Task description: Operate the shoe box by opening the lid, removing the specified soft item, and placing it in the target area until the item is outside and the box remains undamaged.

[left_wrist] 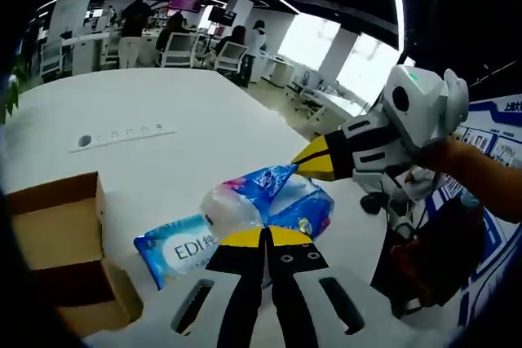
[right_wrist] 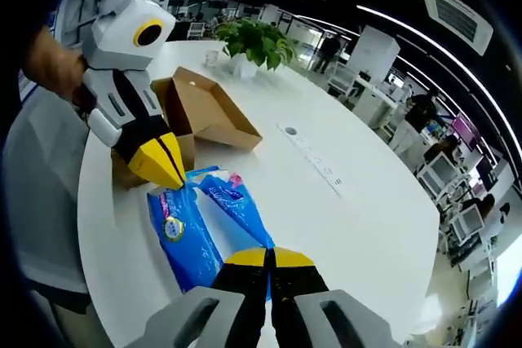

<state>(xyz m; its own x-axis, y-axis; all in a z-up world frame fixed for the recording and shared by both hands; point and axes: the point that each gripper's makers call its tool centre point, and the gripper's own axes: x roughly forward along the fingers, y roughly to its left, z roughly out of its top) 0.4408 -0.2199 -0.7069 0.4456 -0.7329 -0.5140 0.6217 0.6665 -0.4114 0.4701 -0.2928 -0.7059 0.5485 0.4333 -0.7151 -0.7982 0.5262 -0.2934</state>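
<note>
two tongs, left (left_wrist: 263, 234) and right (right_wrist: 269, 253), each clamp an end of the blue tissue pack (right_wrist: 192, 226), stretched lengthwise between them just above the worktop (right_wrist: 342, 226), beside the open shoe box (right_wrist: 204, 107).

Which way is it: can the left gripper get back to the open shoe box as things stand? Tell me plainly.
Probably not yet. The left gripper looks shut on the blue tissue pack, as does the right gripper. The shoe box sits close, unobstructed.

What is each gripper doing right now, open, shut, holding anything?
Left gripper: shut on the blue tissue pack.
Right gripper: shut on the same tissue pack's other end, above the white table.
</note>
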